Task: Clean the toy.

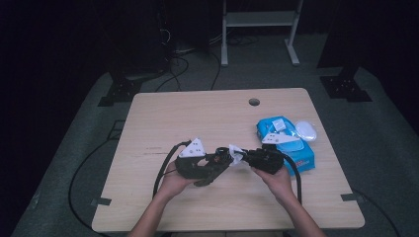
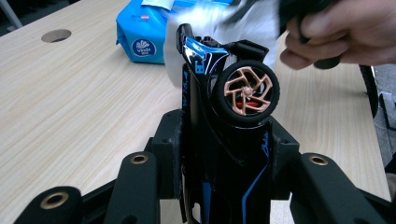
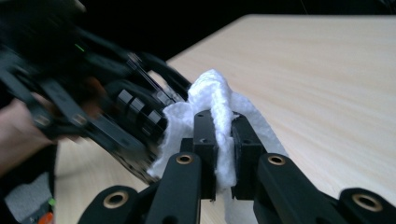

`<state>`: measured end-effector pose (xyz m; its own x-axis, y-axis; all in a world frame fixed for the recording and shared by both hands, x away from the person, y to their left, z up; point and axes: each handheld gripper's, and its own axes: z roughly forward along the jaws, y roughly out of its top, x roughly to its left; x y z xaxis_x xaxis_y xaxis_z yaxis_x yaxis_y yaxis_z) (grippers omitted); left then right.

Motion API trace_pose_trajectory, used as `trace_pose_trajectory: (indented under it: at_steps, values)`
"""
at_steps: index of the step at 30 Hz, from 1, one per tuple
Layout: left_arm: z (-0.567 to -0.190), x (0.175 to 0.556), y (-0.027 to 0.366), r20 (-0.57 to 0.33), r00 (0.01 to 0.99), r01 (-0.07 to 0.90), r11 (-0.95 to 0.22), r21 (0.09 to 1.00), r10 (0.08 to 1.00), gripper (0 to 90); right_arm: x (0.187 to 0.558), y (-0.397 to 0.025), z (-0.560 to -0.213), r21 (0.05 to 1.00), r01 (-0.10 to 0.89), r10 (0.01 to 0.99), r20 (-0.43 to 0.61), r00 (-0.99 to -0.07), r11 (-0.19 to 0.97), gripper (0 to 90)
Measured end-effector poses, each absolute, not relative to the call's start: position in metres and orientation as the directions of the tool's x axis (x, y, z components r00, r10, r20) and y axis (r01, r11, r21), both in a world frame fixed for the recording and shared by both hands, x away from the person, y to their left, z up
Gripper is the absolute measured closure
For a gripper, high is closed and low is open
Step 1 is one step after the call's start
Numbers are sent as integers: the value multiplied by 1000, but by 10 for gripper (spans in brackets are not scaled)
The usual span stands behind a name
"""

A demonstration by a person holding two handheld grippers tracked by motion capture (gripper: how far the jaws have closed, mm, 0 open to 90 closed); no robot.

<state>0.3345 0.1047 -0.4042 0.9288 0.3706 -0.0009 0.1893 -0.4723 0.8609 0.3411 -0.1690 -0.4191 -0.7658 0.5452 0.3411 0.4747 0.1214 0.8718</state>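
While both grippers meet above the light wooden table [image 1: 163, 128] in the high view, the left gripper [image 1: 213, 168] holds a black-and-blue toy car [image 1: 217, 160]; the right gripper [image 1: 245, 157] presses a crumpled white wipe [image 1: 236, 154] to its near end. Blue wet-wipe pack [image 1: 289, 143] lies at right, lid open, contents not discernible.

Left gripper view: jaws clamped on car body, long axis running away from jaws, bronze-spoked wheel [image 2: 246, 92] uppermost, wipe just beyond.

Right gripper view: jaws narrow, pinching the wipe [image 3: 217, 116]; car lies left, touching it.
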Motion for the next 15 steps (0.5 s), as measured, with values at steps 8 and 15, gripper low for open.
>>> trace_pose_trajectory:
  at_steps: [8, 15]
  values:
    - [-406, 334, 100, 10, 929, 186, -492, 851, 370, 574, 333, -163, -400, 899, 426, 514, 318, -796, 103, 824]
    - [-406, 331, 94, 36, 931, 170, -517, 839, 364, 574, 318, -142, -381, 926, 344, 467, 238, -851, 154, 825]
